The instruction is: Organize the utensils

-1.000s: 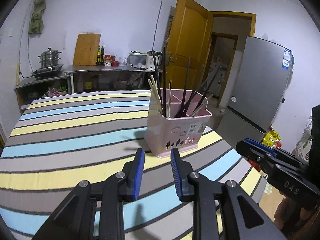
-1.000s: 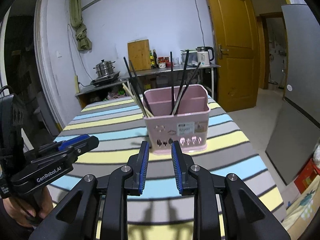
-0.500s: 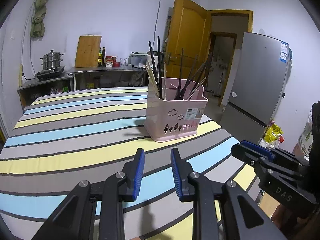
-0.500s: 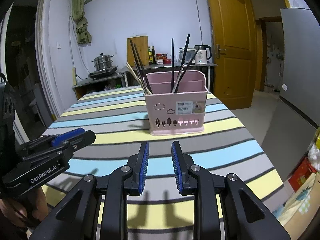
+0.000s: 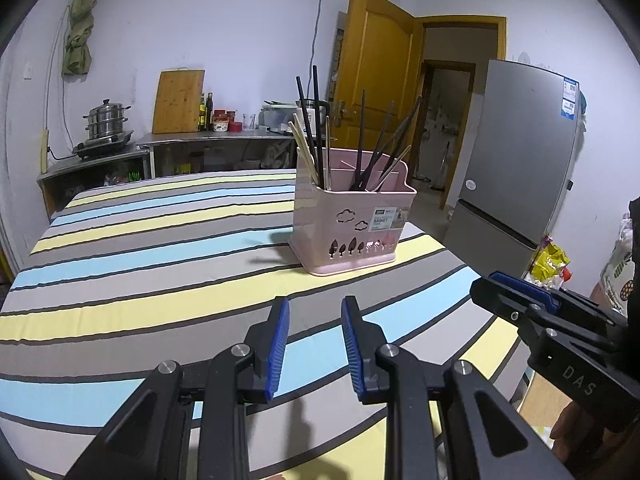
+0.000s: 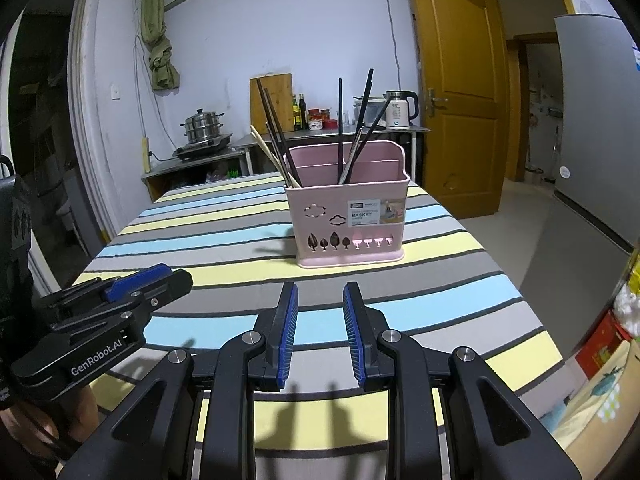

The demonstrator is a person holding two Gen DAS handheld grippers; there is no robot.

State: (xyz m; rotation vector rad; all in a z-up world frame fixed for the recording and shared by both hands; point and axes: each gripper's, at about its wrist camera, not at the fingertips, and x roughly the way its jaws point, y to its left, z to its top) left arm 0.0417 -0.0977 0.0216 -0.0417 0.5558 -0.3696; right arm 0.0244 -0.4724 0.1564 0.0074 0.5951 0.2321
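Observation:
A pink utensil basket (image 5: 352,224) (image 6: 348,216) stands upright on the striped tablecloth, with several dark and pale chopsticks (image 5: 320,140) (image 6: 280,148) leaning out of its compartments. My left gripper (image 5: 314,320) hovers over the near part of the table, well short of the basket, open with nothing between its blue pads. To its right, my right gripper (image 6: 320,304) is held the same way: open, empty, pointing at the basket. Each gripper also shows at the side of the other's view.
The striped table (image 5: 140,264) ends in an edge just right of the basket. Beyond it stand a grey fridge (image 5: 520,160) and a yellow door (image 6: 452,92). A steel counter (image 6: 320,132) with a pot, bottles and kettle lines the back wall.
Both grippers have pulled back from the basket and sunk a little; the basket now looks smaller and farther off. The jaws have kept the same gap.

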